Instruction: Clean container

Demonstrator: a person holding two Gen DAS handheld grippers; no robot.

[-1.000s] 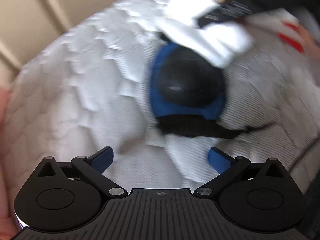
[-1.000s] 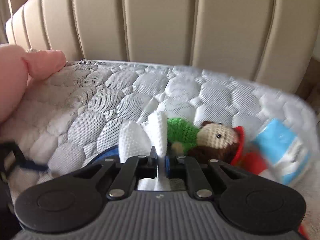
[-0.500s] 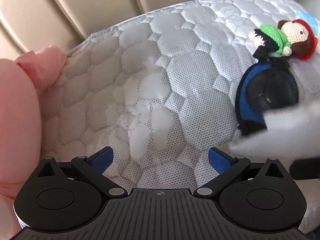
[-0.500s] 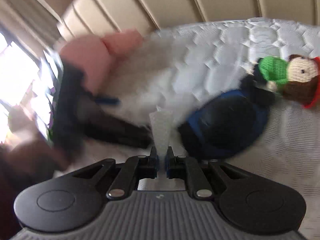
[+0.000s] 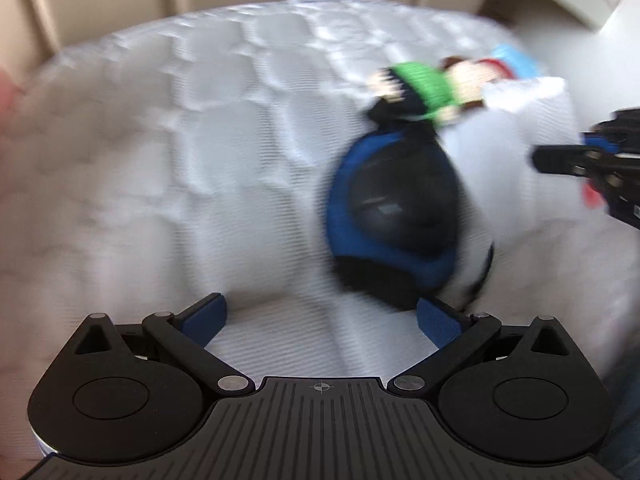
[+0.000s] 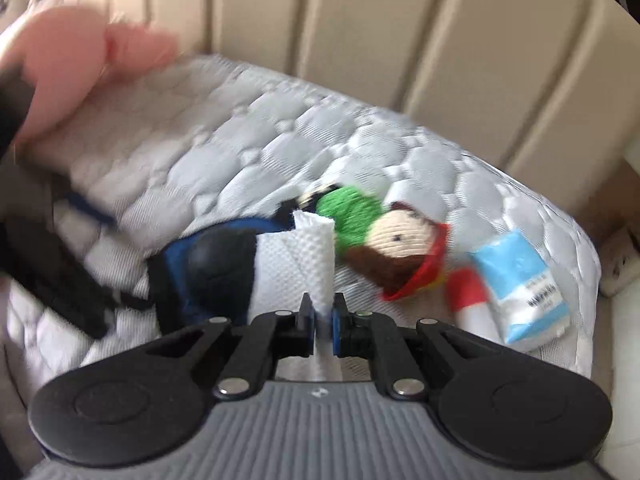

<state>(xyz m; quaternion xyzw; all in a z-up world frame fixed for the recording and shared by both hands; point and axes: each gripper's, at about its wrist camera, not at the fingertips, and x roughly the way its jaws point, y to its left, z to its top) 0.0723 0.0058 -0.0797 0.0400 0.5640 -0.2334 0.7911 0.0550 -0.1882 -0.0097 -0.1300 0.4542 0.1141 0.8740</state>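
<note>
White paper towel [image 6: 316,256] is gripped between the closed fingers of the right gripper [image 6: 322,316] and stands up just ahead of them. Its far end touches the blue and black container [image 6: 208,268], which lies on the quilted mattress [image 6: 248,148] ahead-left of these fingers. A crocheted doll [image 6: 384,240] lies just beyond. The left gripper [image 5: 320,316] has its fingers wide open and holds nothing; the container [image 5: 400,208] lies ahead-right of them.
</note>
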